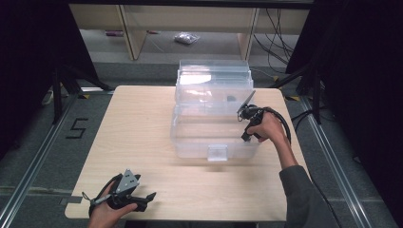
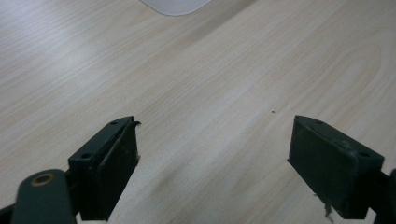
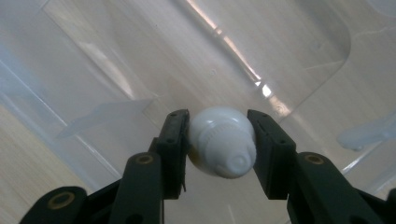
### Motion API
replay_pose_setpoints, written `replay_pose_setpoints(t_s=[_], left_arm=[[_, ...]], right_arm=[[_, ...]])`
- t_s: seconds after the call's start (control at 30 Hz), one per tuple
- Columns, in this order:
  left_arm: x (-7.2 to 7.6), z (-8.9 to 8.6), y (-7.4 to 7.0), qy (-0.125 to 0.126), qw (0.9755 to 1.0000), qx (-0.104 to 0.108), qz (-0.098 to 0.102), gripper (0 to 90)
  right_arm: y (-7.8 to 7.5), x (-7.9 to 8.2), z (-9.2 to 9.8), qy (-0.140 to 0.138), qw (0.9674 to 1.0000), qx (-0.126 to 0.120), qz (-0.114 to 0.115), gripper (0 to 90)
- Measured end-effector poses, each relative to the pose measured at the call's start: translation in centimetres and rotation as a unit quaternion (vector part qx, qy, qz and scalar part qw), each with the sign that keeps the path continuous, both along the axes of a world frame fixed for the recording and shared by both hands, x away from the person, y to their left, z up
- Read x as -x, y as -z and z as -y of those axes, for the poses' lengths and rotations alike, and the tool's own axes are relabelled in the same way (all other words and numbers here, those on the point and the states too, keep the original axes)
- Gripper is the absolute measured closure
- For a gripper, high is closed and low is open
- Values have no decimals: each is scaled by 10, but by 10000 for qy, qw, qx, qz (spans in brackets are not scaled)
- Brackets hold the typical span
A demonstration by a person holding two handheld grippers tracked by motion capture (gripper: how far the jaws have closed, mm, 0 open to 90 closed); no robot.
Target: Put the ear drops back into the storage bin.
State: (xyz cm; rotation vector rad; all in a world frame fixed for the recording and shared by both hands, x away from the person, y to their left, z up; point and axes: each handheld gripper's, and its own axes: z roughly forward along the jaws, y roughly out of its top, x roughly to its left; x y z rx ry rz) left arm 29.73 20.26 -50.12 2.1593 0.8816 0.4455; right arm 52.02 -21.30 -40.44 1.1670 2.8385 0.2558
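- Nearest the high camera, the left gripper [image 1: 142, 199] rests in the person's left hand [image 1: 108, 213] at the front left corner of the worktop [image 1: 142, 137], its grey three-cornered plate facing up.
- In the left gripper view its two black jaws stand wide apart over bare wood grain, with nothing between them; a pale rounded edge of plastic shows at the top of that view.
- A clear plastic box [image 1: 214, 114] stands on the worktop toward its back edge, right of centre, its lid raised at the rear and a latch tab at its front wall.
- The right hand [image 1: 268, 128] holds the right gripper [image 1: 246, 110] at the box's right side, near the worktop's right edge, tilted in over the rim.
- In the right gripper view its jaws are closed on a small white rounded bulb [image 3: 222, 142], a ribbed neck and nub facing the camera, above the transparent box floor [image 3: 140, 60].
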Motion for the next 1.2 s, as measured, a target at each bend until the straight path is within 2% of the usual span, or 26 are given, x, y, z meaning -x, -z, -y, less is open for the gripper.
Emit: replay_pose_setpoints(t_s=[0.03,0.07,0.13,0.17,0.2,0.33,0.37,0.43,0.47,0.53,0.57,0.67,0.73,0.77,0.8,0.87,0.97,1.0,1.03,1.1,1.2], left_arm=[[0,0,1,-31,10000,7,77,151],[0,0,1,-29,10000,1,73,151],[1,0,0,25,10000,43,-26,151],[1,1,1,-40,10000,45,56,151],[0,1,0,-32,10000,41,73,151],[0,0,0,7,10000,-3,-14,151],[0,1,0,-29,10000,47,65,151],[1,2,1,-69,9999,155,26,151],[0,1,1,-10,10000,4,65,151],[1,1,1,-26,10000,77,56,151],[1,1,1,-54,10000,61,43,151],[1,1,0,-27,10000,46,65,151],[1,1,0,-19,9999,97,60,151],[1,1,0,-9,10000,72,51,151],[1,1,1,-18,10000,36,65,151],[1,1,0,-16,10000,41,63,151],[1,2,1,-59,9999,142,33,151],[1,2,1,-26,9999,120,-44,151],[1,2,1,-54,9999,125,46,151],[1,1,0,-24,10000,31,68,151],[1,1,1,-27,10000,71,59,151]], right_arm=[[1,-1,0,-16,10000,5,-27,603],[3,-2,0,-51,10000,19,-11,603],[4,-2,-2,40,10000,51,-76,603],[5,-3,-2,-27,10000,53,-40,603],[5,-3,-4,156,9998,76,-140,603],[8,-6,-2,65,9998,154,-127,602],[9,-6,-2,130,9997,146,-132,603],[9,-5,-4,329,9990,193,-247,603],[9,-5,-4,322,9990,207,-236,603],[11,-7,-3,184,9994,181,-220,603],[11,-6,-5,297,9990,218,-244,602],[15,-6,-7,328,9989,175,-298,602],[17,-6,-6,280,9989,187,-331,602],[19,-6,-6,262,9991,196,-283,602],[20,-6,-6,265,9989,172,-335,602],[23,-7,-5,182,9994,155,-260,602],[25,-6,-6,239,9991,149,-315,602],[25,-6,-6,239,9991,145,-313,602],[24,-6,-6,264,9990,158,-316,602],[25,-7,-6,241,9991,171,-308,602],[26,-6,-8,364,9984,228,-355,601]])
